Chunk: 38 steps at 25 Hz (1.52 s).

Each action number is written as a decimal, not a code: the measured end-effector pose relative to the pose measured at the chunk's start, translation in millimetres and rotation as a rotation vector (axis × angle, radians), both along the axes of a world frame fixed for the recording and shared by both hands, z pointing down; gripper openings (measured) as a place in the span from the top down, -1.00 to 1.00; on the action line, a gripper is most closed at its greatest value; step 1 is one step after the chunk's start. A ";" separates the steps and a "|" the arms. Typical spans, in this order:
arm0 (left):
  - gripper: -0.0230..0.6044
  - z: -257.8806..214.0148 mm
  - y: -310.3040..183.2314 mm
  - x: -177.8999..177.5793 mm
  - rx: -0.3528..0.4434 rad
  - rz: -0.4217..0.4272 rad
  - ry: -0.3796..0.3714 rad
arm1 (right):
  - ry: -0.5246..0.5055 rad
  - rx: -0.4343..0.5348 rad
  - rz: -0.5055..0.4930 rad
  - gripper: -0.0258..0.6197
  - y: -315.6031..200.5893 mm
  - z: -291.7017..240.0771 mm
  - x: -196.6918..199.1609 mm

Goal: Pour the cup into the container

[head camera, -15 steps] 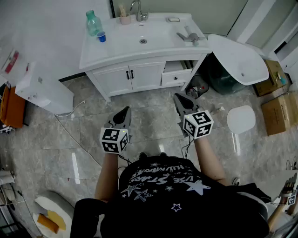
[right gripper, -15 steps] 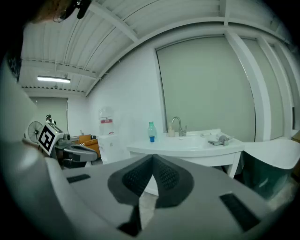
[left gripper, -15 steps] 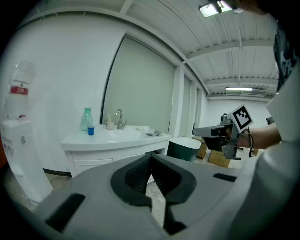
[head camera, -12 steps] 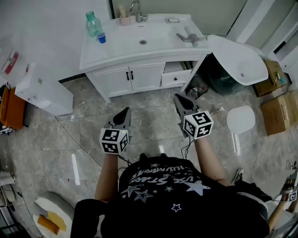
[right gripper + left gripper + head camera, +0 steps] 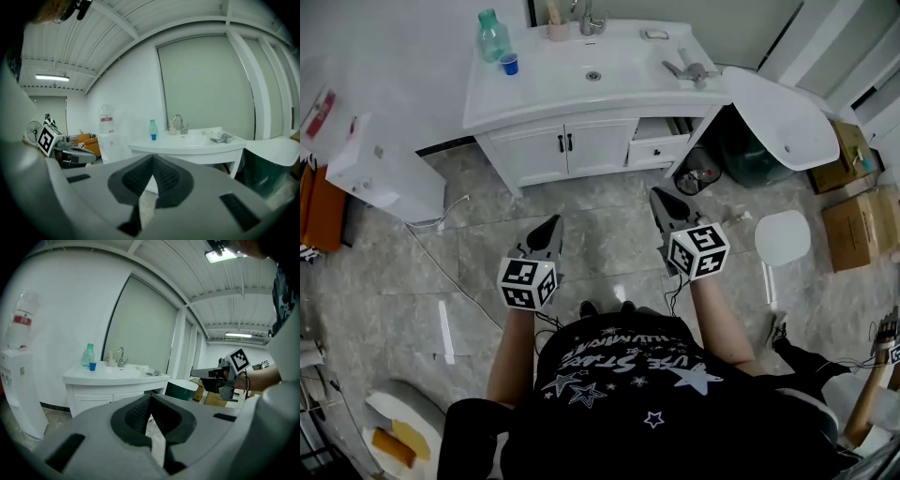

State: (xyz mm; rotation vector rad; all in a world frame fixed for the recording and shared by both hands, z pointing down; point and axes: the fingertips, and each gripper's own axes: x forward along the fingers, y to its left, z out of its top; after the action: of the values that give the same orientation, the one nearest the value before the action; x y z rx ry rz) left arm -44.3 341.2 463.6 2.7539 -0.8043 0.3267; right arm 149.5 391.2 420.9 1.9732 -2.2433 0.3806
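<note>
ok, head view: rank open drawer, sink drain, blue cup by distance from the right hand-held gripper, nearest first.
1. Open drawer, on the vanity front, just ahead of the right hand-held gripper.
2. Sink drain, in the middle of the basin.
3. Blue cup, at the counter's far left.

The person holds both forearms out in front of the body, the left forearm [image 5: 508, 352] and the right forearm [image 5: 719, 323] roughly parallel, with a gripper in each hand. The left gripper [image 5: 553, 225] sits left of the frame's centre. The right gripper [image 5: 659, 197] sits right of centre and slightly higher. Both point forward, tipped a little downward. Each pair of jaws is pressed together with nothing between them.
</note>
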 end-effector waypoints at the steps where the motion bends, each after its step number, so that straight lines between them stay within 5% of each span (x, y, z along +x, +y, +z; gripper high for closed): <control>1: 0.89 1.9 0.7 -3.3 -0.007 0.007 0.012 | -0.006 0.002 0.004 0.91 -0.3 0.8 -3.3; 11: 0.89 -0.3 -16.1 -28.7 0.001 0.004 0.032 | 0.000 0.067 0.065 0.87 -17.2 -7.7 -11.2; 13: 0.89 1.9 -21.5 -30.4 -0.002 -0.007 0.029 | 0.001 0.061 0.055 0.45 -26.6 -5.0 -10.3; 23: 0.89 7.7 -65.1 -46.6 -0.005 -0.118 0.011 | -0.005 0.069 -0.015 -0.32 -100.4 7.1 -8.0; 38: 0.89 -0.4 -179.3 -11.4 0.016 -0.280 -0.033 | -0.064 0.035 -0.156 -0.42 -245.8 22.7 37.7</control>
State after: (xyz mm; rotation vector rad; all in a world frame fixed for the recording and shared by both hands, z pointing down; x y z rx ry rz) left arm -55.7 161.9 463.3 2.6086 -1.1880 0.3105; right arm 187.2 145.5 443.6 1.8099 -2.4400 0.3940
